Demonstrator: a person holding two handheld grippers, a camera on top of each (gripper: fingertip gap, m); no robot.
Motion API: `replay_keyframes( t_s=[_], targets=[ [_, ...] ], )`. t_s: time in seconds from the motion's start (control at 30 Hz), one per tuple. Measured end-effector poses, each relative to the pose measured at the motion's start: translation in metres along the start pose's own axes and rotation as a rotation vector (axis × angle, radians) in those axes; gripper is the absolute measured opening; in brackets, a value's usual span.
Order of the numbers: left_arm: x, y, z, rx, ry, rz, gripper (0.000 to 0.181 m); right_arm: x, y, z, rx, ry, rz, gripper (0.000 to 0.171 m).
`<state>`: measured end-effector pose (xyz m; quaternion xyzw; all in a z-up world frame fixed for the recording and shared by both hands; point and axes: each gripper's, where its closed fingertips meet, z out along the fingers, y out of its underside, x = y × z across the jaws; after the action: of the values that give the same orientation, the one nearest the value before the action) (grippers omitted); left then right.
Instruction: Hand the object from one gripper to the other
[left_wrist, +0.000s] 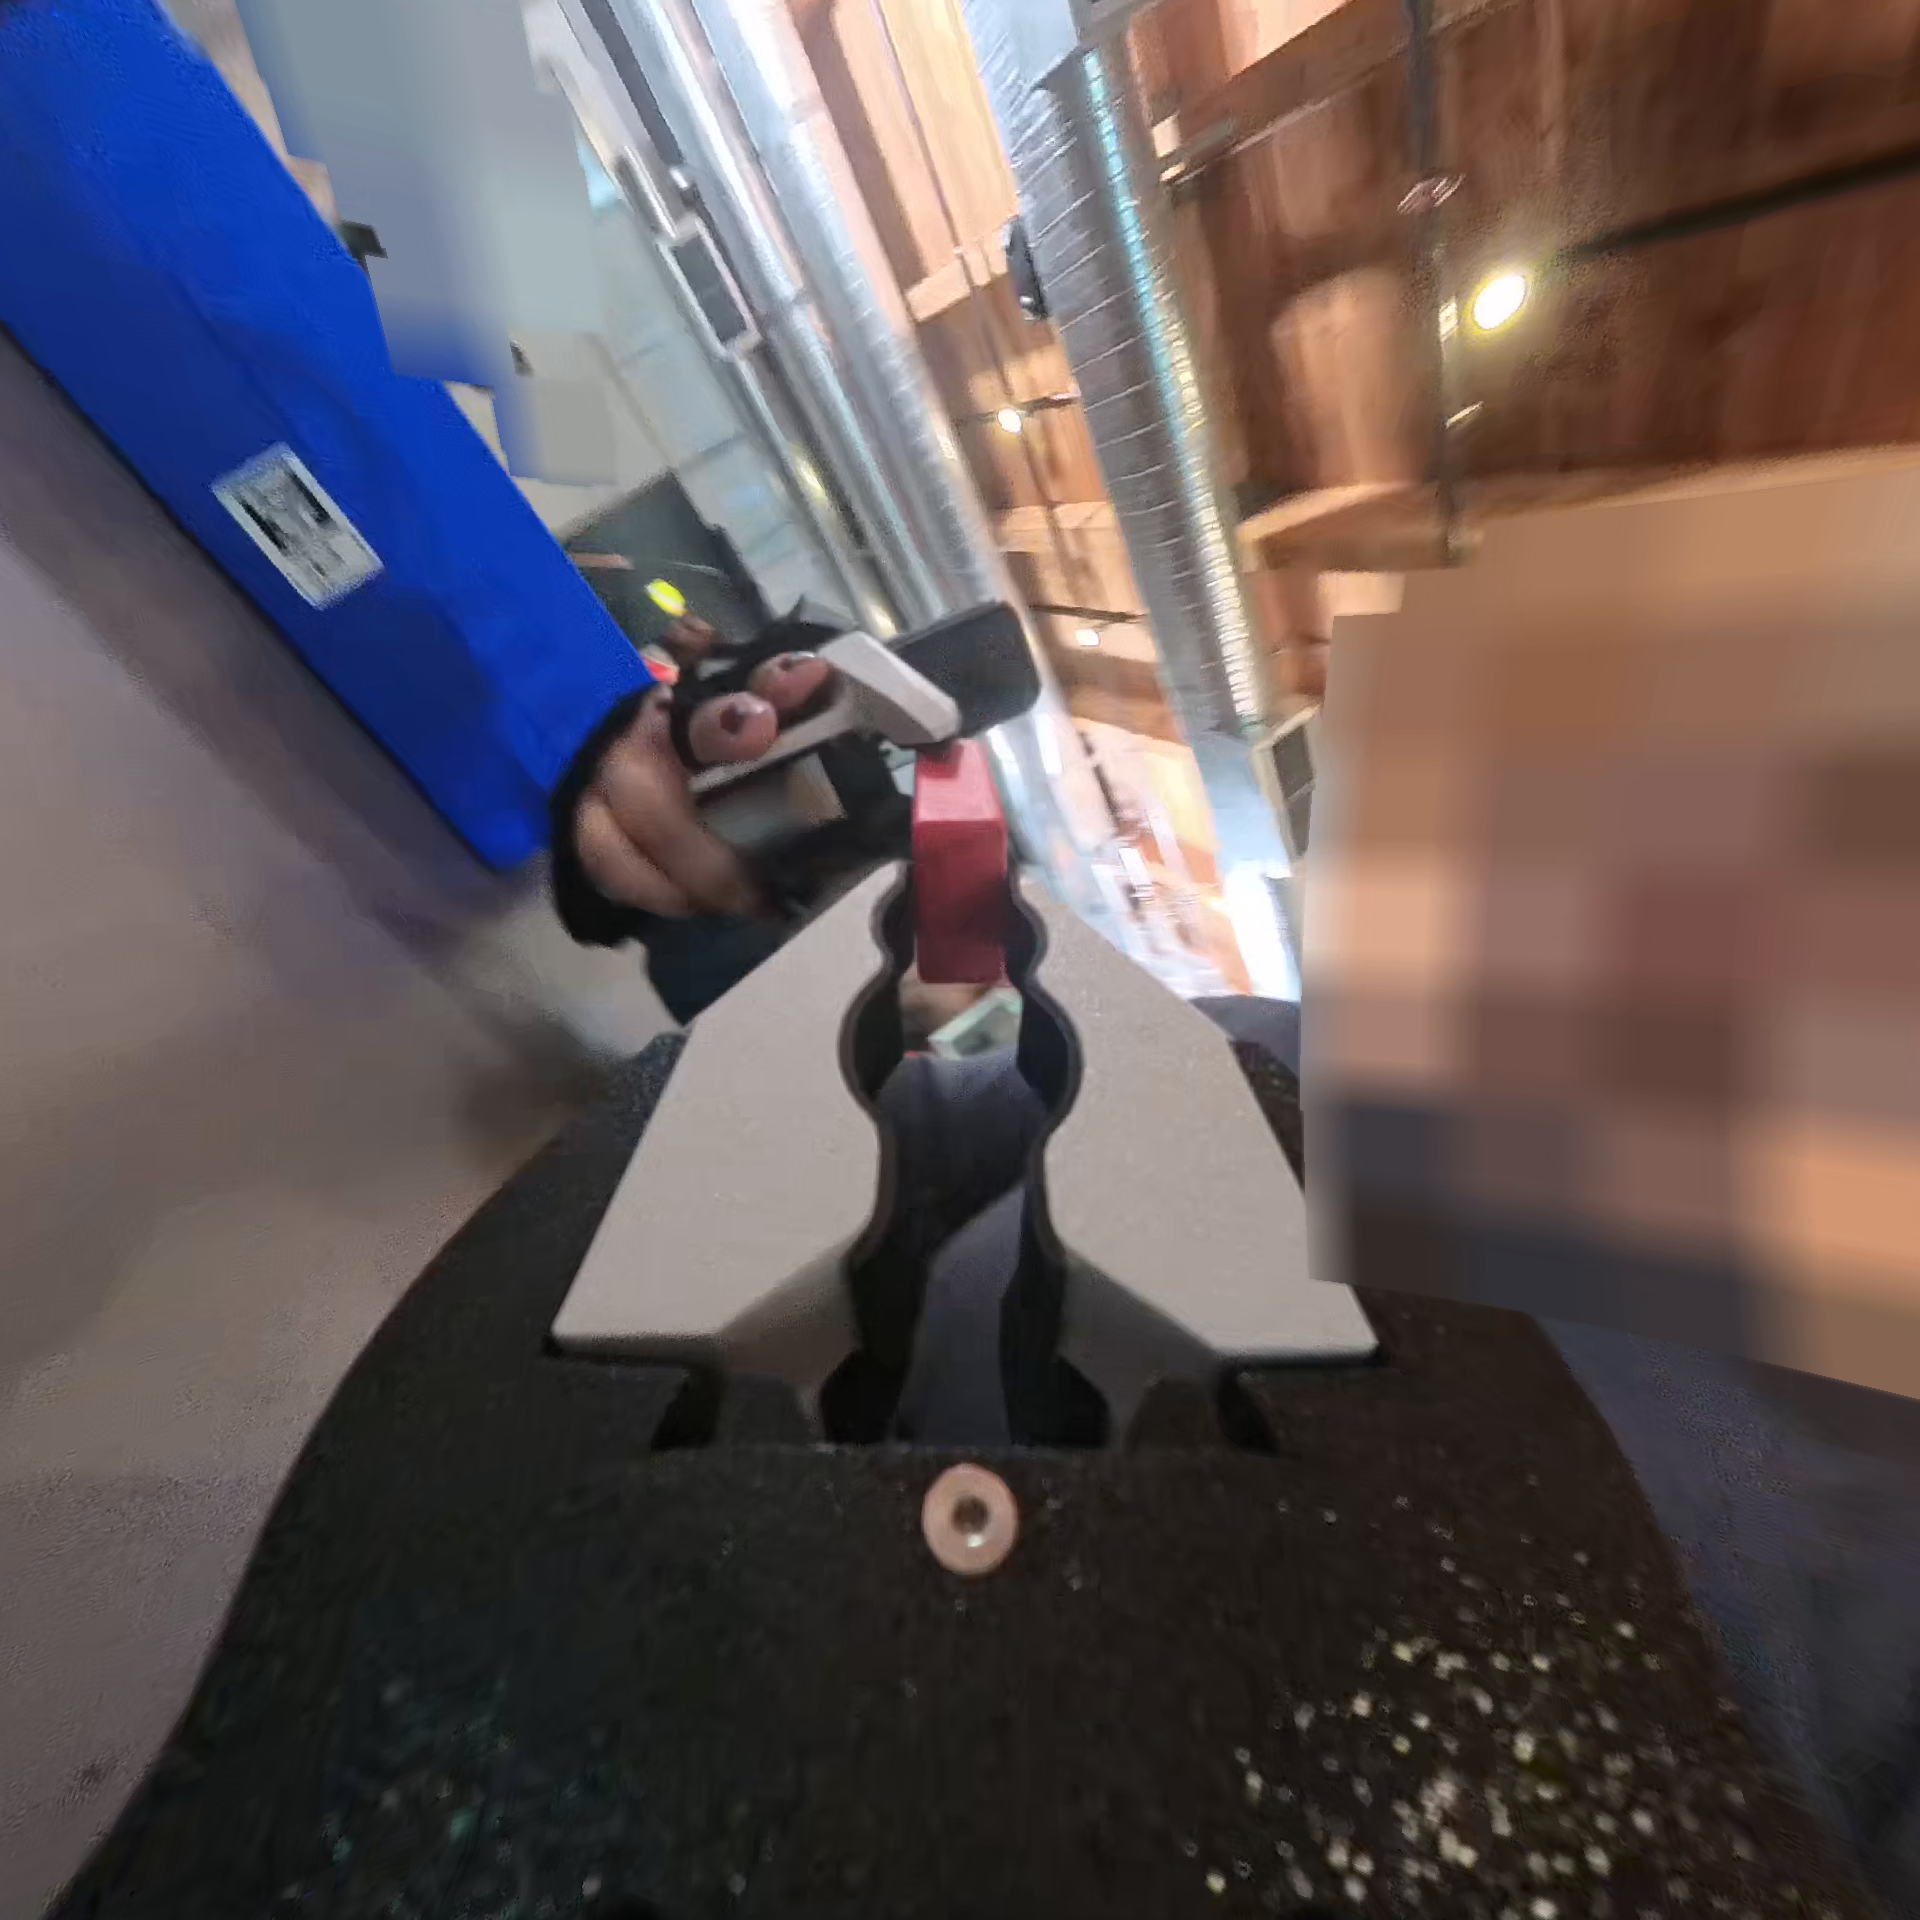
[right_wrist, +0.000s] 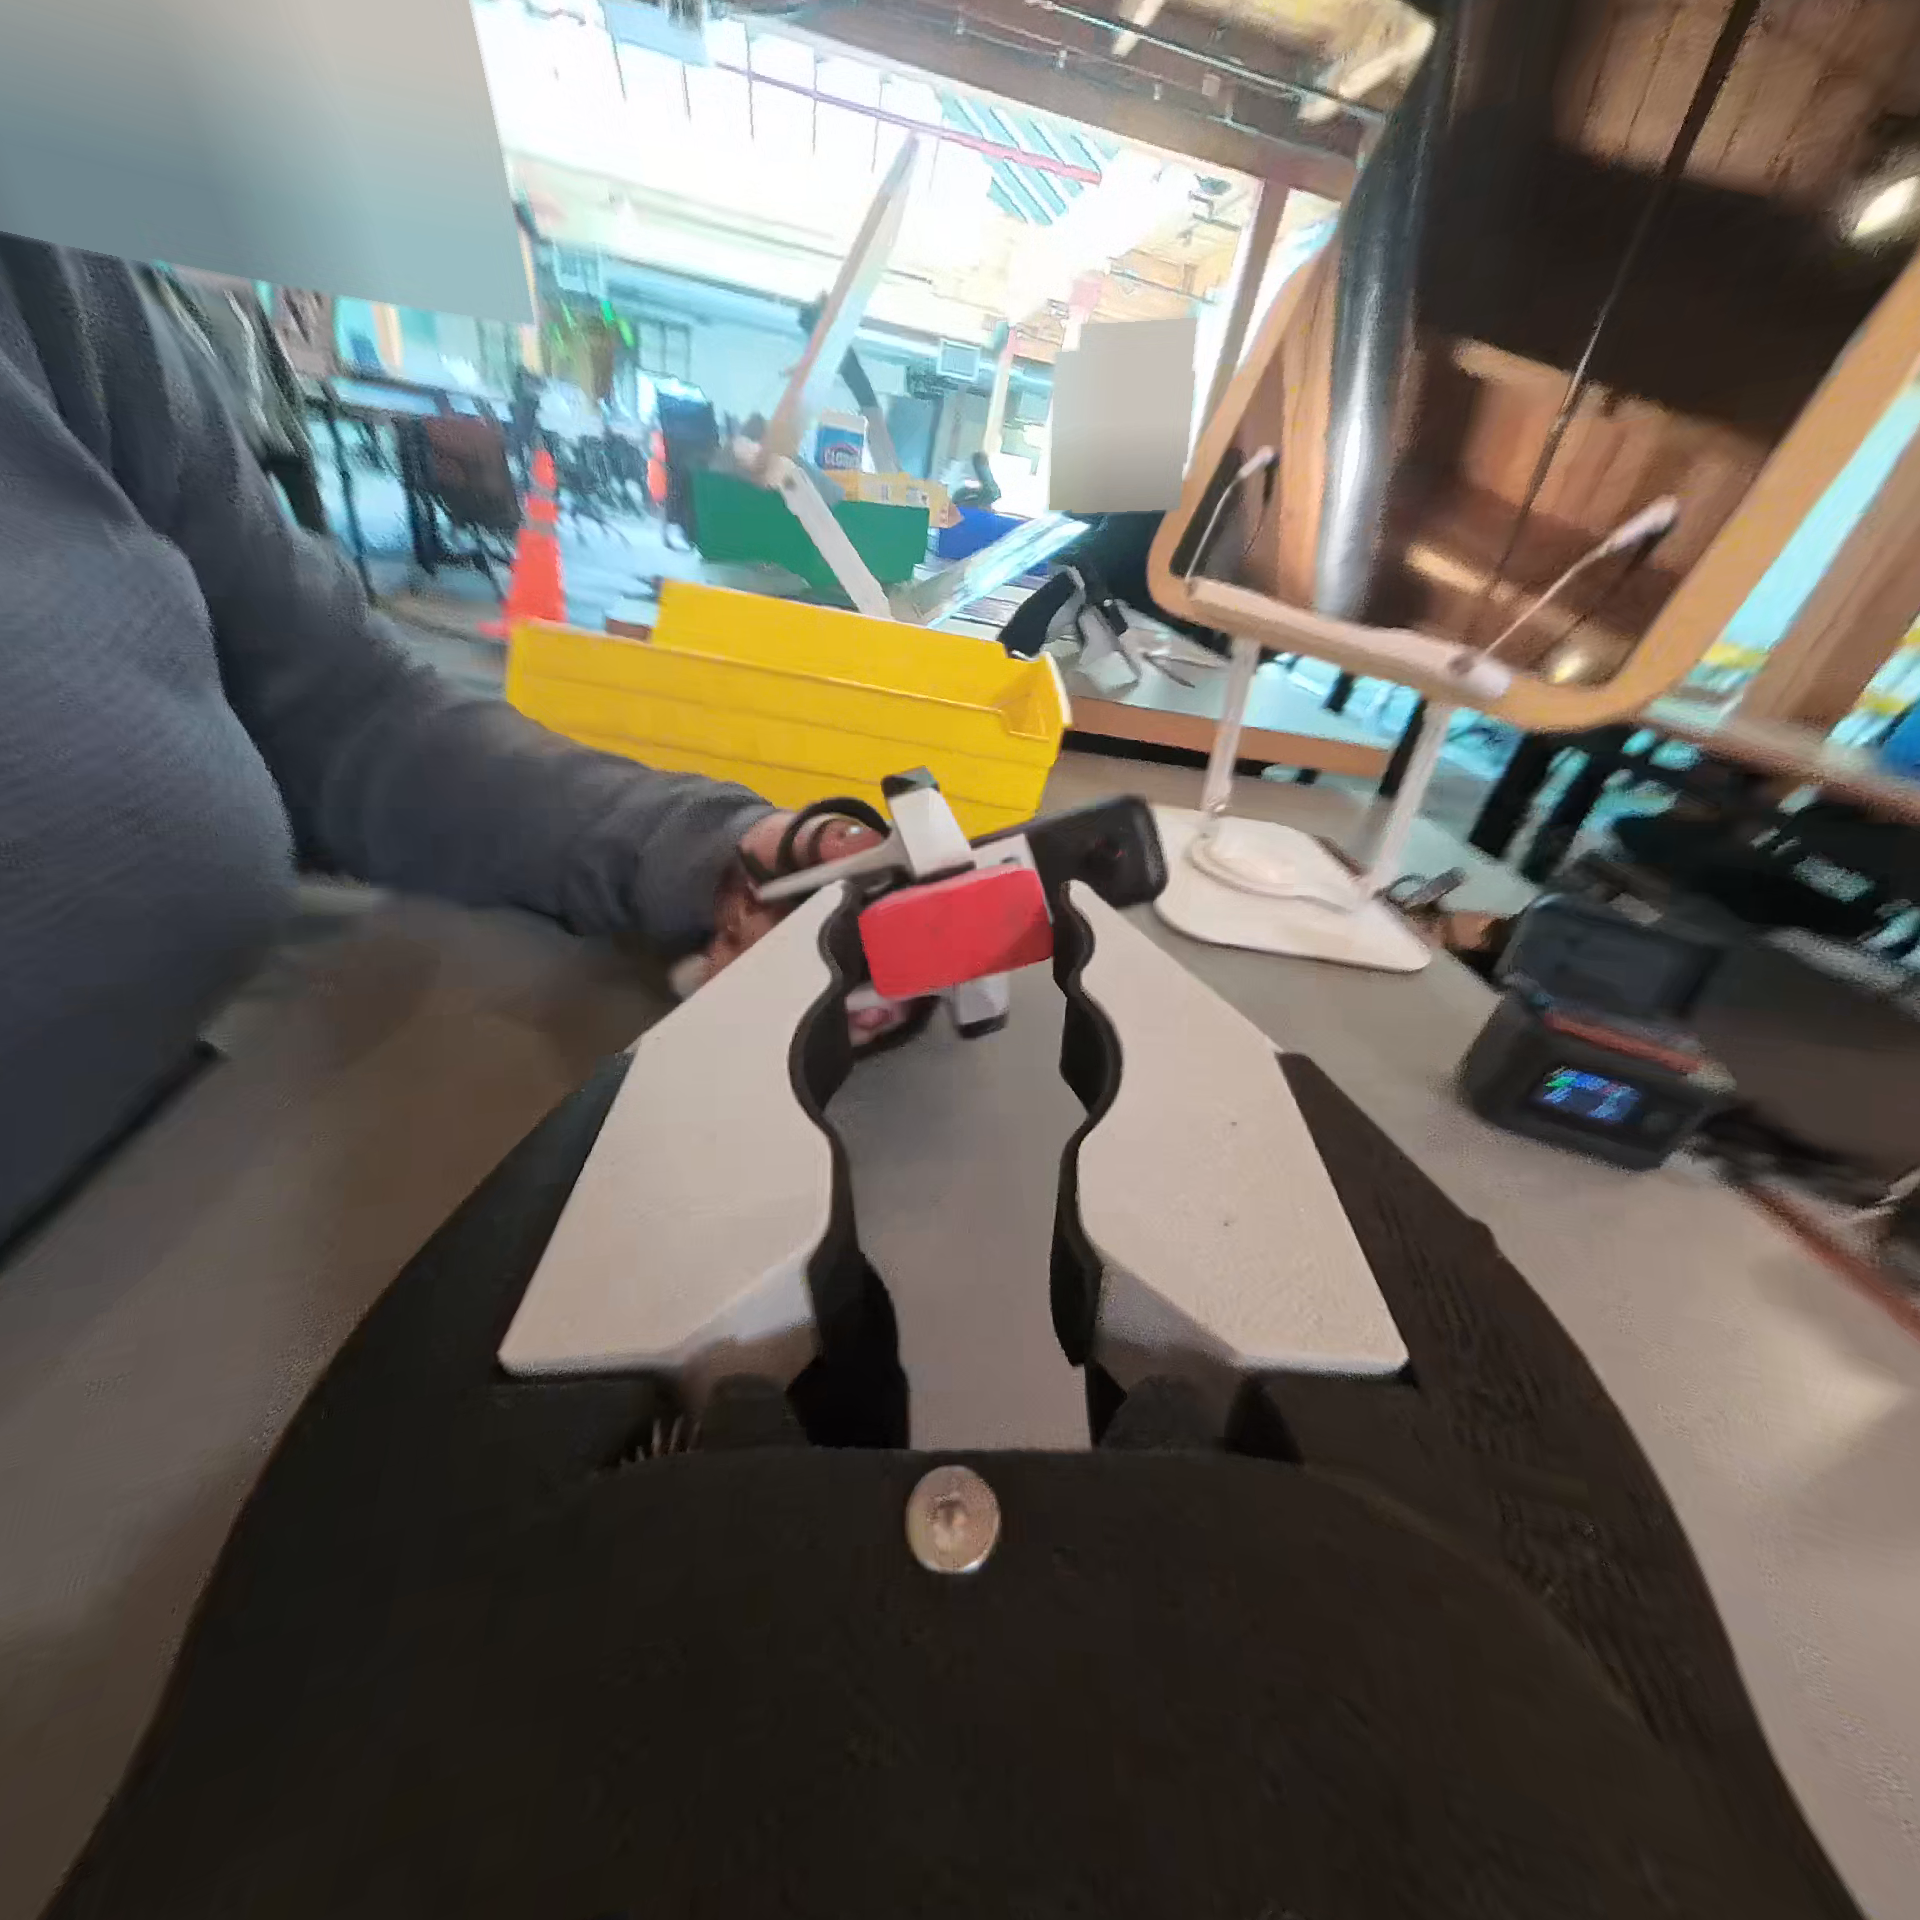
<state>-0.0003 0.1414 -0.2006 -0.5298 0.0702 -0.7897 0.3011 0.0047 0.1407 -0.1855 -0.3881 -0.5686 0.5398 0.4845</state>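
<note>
Left hand-held gripper (left_wrist: 958, 914): fingers pinched the lower end of the red block (left_wrist: 958, 883); contact showed on both sides at the tips.
Red block: held in the air above the bench (right_wrist: 1558, 1299), well off its surface; in the right wrist view it lay crosswise between the right tips (right_wrist: 956, 940).
Right hand-held gripper (right_wrist: 956, 935): fingers spread wider than the block, one on each side of it; a gap showed at the right finger, the left side was too close to call.
Far gripper in left wrist view (left_wrist: 904, 691): its pale fingers reached the top of the block; contact not resolvable.
Bench items, left to right: yellow bin (right_wrist: 779, 696) toward the far edge, white stand (right_wrist: 1288, 894), small dark device with lit screen (right_wrist: 1590, 1091) near the right edge.
Step in hand (judged): mid-transfer; giver gripping, receiver positioned, not yet clamped.
Next move (judged): right fingers should close squarely on the block's free end; left should release only once that grip is firm.
Risk: early release would drop the block to the bench.
</note>
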Motion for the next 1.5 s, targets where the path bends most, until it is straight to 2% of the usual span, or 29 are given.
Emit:
replay_keyframes(
  t_s=[0.03, 0.1, 0.17, 0.27, 0.37, 0.5, 0.57, 0.63, 0.67, 0.7, 0.73, 0.83, 0.9, 0.97, 1.03, 1.1, 1.2, 1.3, 1.33, 1.37, 1.5],
  targets=[
    [0.0, -0.004, -0.001, 0.01, -0.039, 0.083, 0.014, 0.001, -0.001, -0.001, 0.011, -0.024, 0.098, 0.042],
    [-0.002, -0.009, -0.004, -0.002, -0.158, 0.306, 0.014, 0.006, 0.001, -0.002, 0.01, -0.062, 0.279, 0.068],
    [-0.012, -0.012, -0.01, -0.075, -0.364, 0.63, 0.014, 0.014, 0.012, -0.003, -0.034, -0.025, 0.317, 0.078],
    [-0.021, -0.021, -0.021, -0.241, -0.7, 1.233, 0.014, 0.029, 0.034, -0.003, -0.152, 0.068, 0.418, 0.077],
    [-0.023, -0.026, -0.026, -0.439, -0.983, 1.837, 0.014, 0.033, 0.054, -0.001, -0.22, 0.072, 0.755, 0.073],
    [-0.028, -0.029, -0.026, -0.697, -1.264, 2.377, 0.014, 0.032, 0.044, 0.012, -0.022, -0.038, 1.152, 0.055],
    [-0.03, -0.027, -0.021, -0.83, -1.316, 2.594, 0.014, 0.032, 0.046, 0.016, 0.021, -0.064, 1.25, 0.053],
    [-0.033, -0.018, -0.014, -0.895, -1.282, 2.698, 0.014, 0.031, 0.041, 0.02, 0.073, -0.088, 1.305, 0.049],
    [-0.032, -0.014, -0.01, -0.903, -1.271, 2.732, 0.014, 0.032, 0.038, 0.021, 0.099, -0.094, 1.318, 0.044],
    [-0.032, -0.012, -0.008, -0.912, -1.258, 2.748, 0.014, 0.034, 0.037, 0.02, 0.116, -0.082, 1.309, 0.03],
    [-0.033, -0.012, -0.008, -0.908, -1.258, 2.74, 0.014, 0.035, 0.037, 0.02, 0.118, -0.062, 1.282, 0.018],
    [-0.039, -0.016, -0.014, -0.793, -1.243, 2.504, 0.02, 0.042, 0.039, 0.016, 0.085, 0.019, 1.144, 0.015],
    [-0.046, -0.023, -0.025, -0.702, -1.248, 2.229, 0.027, 0.053, 0.041, 0.008, 0.051, 0.123, 0.992, 0.015],
    [-0.055, -0.022, -0.034, -0.605, -1.179, 1.876, 0.035, 0.064, 0.04, -0.002, -0.004, 0.244, 0.774, 0.015],
    [-0.055, -0.014, -0.028, -0.445, -0.993, 1.446, 0.041, 0.075, 0.039, -0.011, -0.08, 0.382, 0.481, 0.016],
    [-0.035, -0.009, -0.012, -0.248, -0.716, 1.025, 0.043, 0.082, 0.035, -0.015, -0.165, 0.509, 0.124, 0.016],
    [-0.007, -0.022, -0.007, -0.013, -0.415, 0.563, 0.059, 0.085, 0.019, -0.021, -0.31, 0.693, -0.526, 0.016],
    [-0.008, -0.02, -0.008, 0.026, -0.321, 0.361, 0.063, 0.07, 0.008, -0.016, -0.456, 0.743, -1.166, 0.015],
    [-0.008, -0.014, -0.005, 0.008, -0.293, 0.332, 0.07, 0.065, 0.009, -0.012, -0.497, 0.736, -1.322, 0.015],
    [-0.01, -0.01, -0.001, -0.01, -0.285, 0.302, 0.068, 0.059, 0.011, -0.007, -0.518, 0.726, -1.45, 0.016],
    [-0.022, 0.008, 0.009, -0.07, -0.301, 0.25, 0.055, 0.044, 0.016, 0.009, -0.543, 0.671, -1.672, 0.016]
  ],
)
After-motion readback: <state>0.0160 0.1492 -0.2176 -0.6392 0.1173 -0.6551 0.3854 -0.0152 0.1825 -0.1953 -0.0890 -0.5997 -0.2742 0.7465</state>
